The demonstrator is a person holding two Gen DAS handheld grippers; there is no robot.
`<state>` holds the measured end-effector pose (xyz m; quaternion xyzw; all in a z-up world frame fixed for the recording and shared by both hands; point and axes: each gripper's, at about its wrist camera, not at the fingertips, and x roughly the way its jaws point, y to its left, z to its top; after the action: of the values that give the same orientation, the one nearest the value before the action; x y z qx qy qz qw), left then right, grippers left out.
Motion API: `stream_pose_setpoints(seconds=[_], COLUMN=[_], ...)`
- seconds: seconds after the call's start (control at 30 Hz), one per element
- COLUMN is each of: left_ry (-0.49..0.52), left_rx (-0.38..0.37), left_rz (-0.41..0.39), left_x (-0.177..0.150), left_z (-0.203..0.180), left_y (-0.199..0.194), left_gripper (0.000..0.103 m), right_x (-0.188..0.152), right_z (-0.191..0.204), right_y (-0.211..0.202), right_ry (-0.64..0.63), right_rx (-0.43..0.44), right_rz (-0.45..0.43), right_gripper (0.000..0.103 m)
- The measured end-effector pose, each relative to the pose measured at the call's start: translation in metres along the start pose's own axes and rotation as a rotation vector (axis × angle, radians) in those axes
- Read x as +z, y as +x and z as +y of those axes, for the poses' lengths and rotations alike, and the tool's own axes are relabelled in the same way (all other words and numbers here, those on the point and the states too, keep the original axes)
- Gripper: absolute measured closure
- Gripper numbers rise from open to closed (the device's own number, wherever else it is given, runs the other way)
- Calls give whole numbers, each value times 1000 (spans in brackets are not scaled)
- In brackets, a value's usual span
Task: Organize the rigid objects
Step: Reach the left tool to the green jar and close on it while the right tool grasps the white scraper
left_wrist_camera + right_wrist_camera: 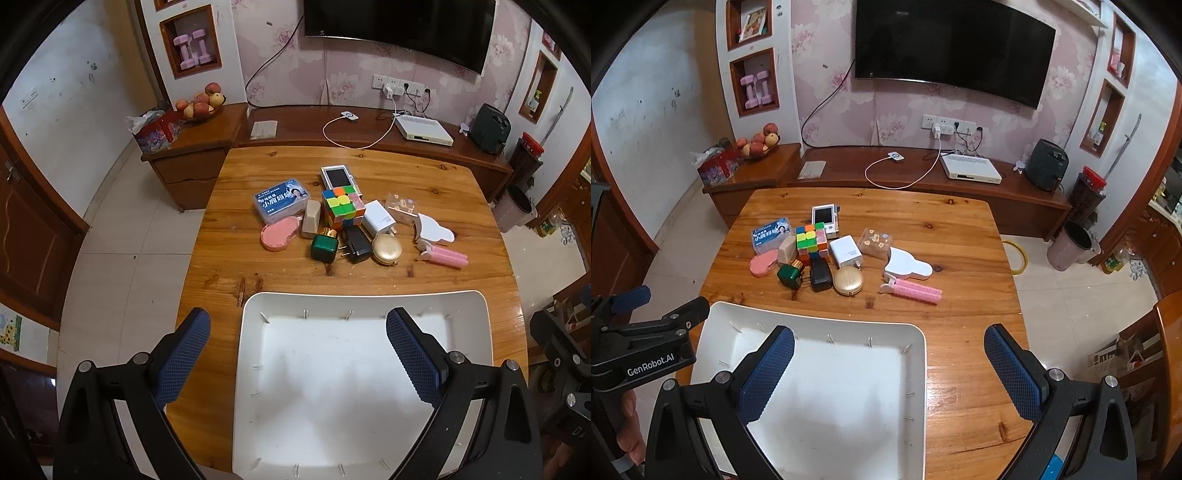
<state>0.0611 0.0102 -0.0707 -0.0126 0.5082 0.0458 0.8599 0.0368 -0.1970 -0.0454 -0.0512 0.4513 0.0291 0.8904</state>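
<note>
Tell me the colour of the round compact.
Gold; the round compact shows best in the left wrist view.

A wooden table carries a white tray at its near edge. Beyond it lie a Rubik's cube, a gold compact and a pink hair roller.

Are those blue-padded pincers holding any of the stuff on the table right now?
No, nothing is held. The left gripper and right gripper are both open above the empty white plastic tray; the items lie untouched on the wooden table.
</note>
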Motion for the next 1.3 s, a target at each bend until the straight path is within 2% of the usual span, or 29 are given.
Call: stream_pose_setpoints(seconds=[0.97,1.13,1.3], left_ry=[35,52,68], left_rx=[-28,-34,-45], left_rz=[4,-3,-8], left_x=[15,25,46], left_z=[-11,-7,-2], left_y=[46,58,69], left_gripper=[6,6,6], right_x=[12,14,33], right_z=[6,6,-4], right_y=[49,58,69], right_ry=[-29,-50,-57], right_rx=[6,1,-2], right_rz=[21,12,-4], right_gripper=[1,1,1])
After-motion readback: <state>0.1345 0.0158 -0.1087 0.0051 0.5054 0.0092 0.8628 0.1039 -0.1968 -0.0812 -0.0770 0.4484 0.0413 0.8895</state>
